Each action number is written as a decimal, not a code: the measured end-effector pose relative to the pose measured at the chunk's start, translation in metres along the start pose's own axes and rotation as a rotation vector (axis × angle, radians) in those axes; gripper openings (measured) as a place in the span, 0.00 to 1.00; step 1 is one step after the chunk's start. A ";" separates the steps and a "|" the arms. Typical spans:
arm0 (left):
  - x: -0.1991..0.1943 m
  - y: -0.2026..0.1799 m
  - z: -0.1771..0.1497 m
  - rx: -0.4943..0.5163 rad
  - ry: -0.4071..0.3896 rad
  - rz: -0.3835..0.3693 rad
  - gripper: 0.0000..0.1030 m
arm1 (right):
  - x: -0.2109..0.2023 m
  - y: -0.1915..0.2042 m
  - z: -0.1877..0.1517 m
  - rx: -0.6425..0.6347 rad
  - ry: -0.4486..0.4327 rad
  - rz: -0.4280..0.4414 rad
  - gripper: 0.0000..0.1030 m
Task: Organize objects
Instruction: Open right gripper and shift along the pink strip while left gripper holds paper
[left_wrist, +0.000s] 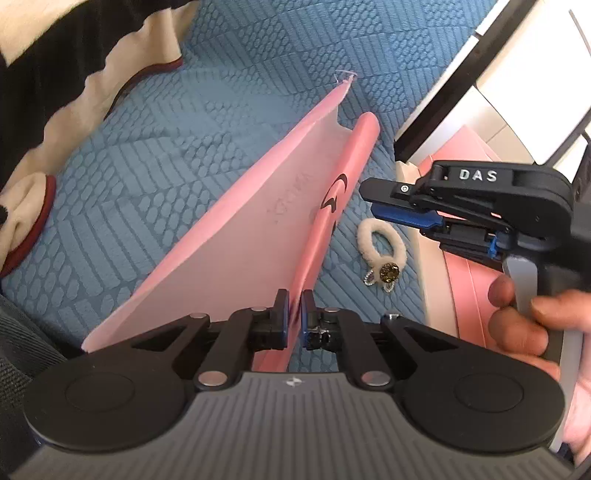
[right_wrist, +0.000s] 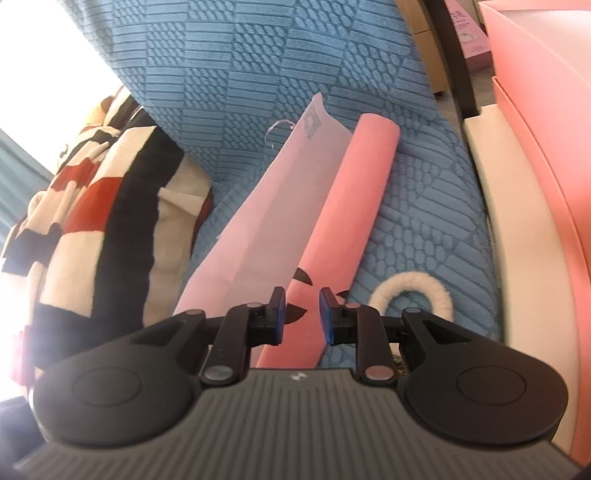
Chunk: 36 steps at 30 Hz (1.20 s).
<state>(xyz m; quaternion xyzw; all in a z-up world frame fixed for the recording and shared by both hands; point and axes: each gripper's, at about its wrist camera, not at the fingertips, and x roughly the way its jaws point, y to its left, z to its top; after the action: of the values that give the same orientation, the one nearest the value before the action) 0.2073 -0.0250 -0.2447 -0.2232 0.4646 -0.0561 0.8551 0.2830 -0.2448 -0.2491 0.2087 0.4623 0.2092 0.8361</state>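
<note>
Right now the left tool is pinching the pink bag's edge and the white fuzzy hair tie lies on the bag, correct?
Not quite. The white fuzzy hair tie lies beside the pink bag, on the blue textured cover, as the left wrist view shows. The left tool does pinch the bag's edge.

Hidden, cropped and washed-out parts

Near end of flat pink paper bag with black print (right_wrist: 291, 225) covered by gripper body in both views; print only partly readable. Lower half of white fluffy hair loop (right_wrist: 413, 291) hidden in right wrist view. Striped black, cream and red knitted cloth (left_wrist: 48, 74) cut by left edge. Far left of right wrist view blown out by glare.
</note>
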 end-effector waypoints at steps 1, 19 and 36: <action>0.000 0.002 0.001 -0.006 0.000 0.000 0.07 | 0.002 0.002 -0.001 -0.009 0.003 0.003 0.23; 0.002 0.019 0.012 -0.047 0.027 -0.038 0.09 | 0.048 0.023 -0.018 -0.109 0.108 -0.025 0.20; -0.007 -0.011 0.030 0.122 0.069 -0.042 0.09 | 0.054 0.010 -0.013 -0.017 0.143 0.001 0.16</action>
<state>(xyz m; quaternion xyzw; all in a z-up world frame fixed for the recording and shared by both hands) 0.2291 -0.0223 -0.2202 -0.1782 0.4849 -0.1102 0.8491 0.2969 -0.2056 -0.2870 0.1864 0.5190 0.2278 0.8025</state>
